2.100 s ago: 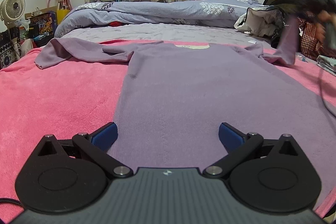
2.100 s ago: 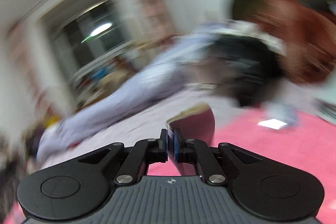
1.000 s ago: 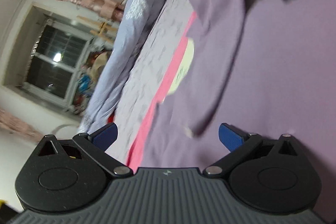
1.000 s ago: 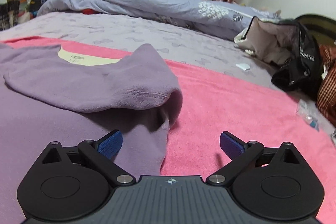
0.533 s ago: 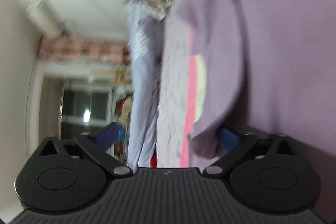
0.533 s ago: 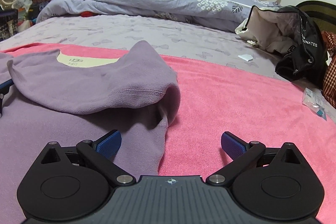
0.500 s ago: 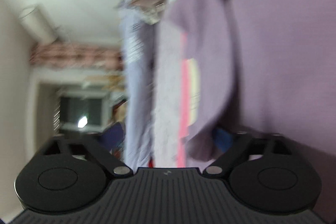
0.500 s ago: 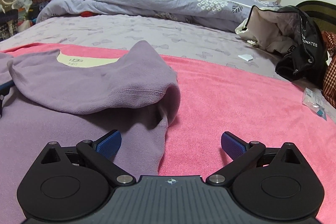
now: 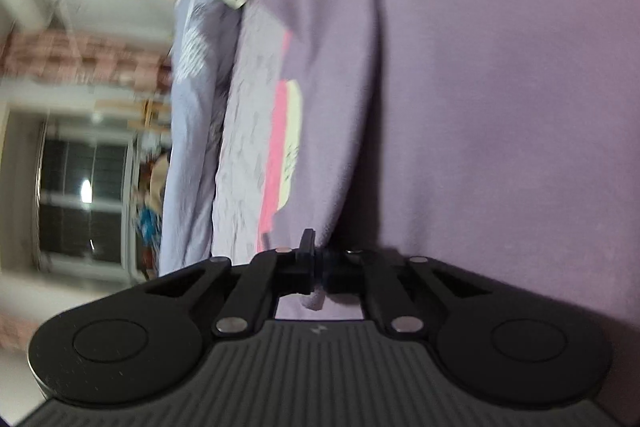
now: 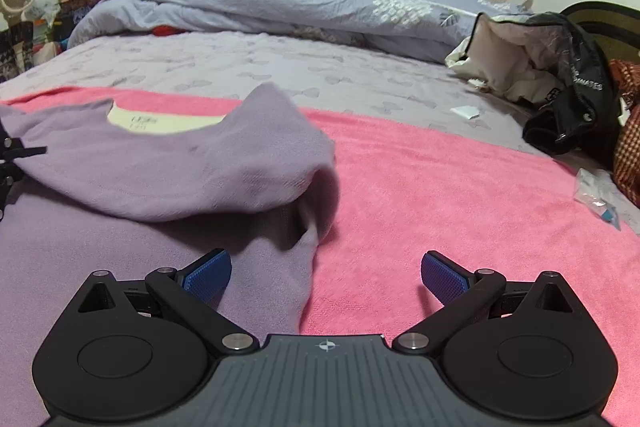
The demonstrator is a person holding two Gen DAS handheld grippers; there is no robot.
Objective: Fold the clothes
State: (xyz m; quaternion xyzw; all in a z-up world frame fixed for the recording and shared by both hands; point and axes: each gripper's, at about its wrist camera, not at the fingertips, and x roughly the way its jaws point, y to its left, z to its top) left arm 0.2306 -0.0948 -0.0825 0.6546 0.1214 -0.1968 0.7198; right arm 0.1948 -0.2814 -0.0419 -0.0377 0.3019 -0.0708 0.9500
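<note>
Now pinching: left tongs (image 9: 316, 267) pressed together on the end of the purple sleeve (image 9: 320, 131), having just been closing from a wide spread a second ago, with the cloth caught between the tips. Rolled well onto one side compared with a second ago, so seeing the room tipped, the window to the left and the shirt body to the right of the tips.

Resting low over the pink blanket (image 10: 460, 187), right tongs (image 10: 326, 275) spread wide, gripping nothing, much as half a second ago. Lying just ahead of them and to their left, the purple shirt (image 10: 100, 247), its right sleeve already folded across the chest, the side seam running down between the blue pads. Showing beyond the sleeve, the cream neck label (image 10: 160, 121). Sitting well off to the right, a black bag (image 10: 572, 99) and a small plastic packet (image 10: 596, 199).

Probably meaning the sleeve end being taken for straightening or folding further inward; the body still needing folding.
</note>
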